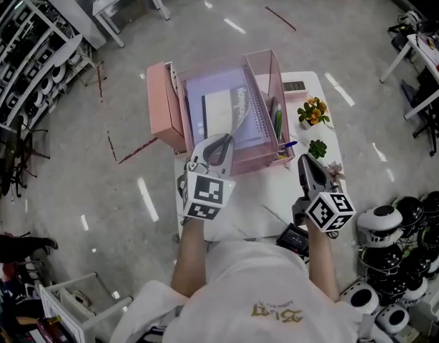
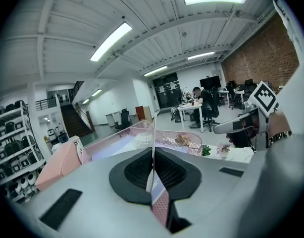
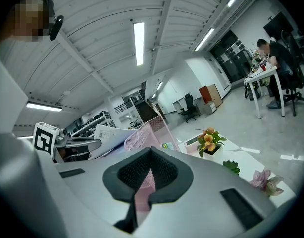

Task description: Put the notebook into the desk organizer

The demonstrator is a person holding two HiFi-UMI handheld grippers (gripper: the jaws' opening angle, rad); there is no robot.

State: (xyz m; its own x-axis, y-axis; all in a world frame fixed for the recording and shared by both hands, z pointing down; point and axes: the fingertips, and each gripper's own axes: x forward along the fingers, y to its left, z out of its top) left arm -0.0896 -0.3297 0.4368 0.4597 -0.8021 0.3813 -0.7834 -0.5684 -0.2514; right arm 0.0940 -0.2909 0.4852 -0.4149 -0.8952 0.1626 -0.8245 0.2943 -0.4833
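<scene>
The pink mesh desk organizer (image 1: 267,68) stands at the back of the white table (image 1: 255,206). The spiral notebook (image 1: 227,113) lies in its wide compartment, lavender and white. My left gripper (image 1: 221,146) reaches over the organizer's front edge and is shut on a thin cover or page of the notebook (image 2: 160,202), seen edge-on between the pads. In the right gripper view that curled white sheet (image 3: 112,134) sticks out from the left gripper (image 3: 85,144). My right gripper (image 1: 306,161) hovers to the right of the organizer (image 3: 148,129), shut with nothing in it.
An orange-flowered pot plant (image 1: 313,111), a small green plant (image 1: 317,148) and a pink flower (image 1: 335,168) line the table's right side. Pens (image 1: 277,123) stand in the organizer's narrow right compartment. A black device (image 1: 294,240) lies at the front edge. Helmets (image 1: 405,227) crowd the floor at right.
</scene>
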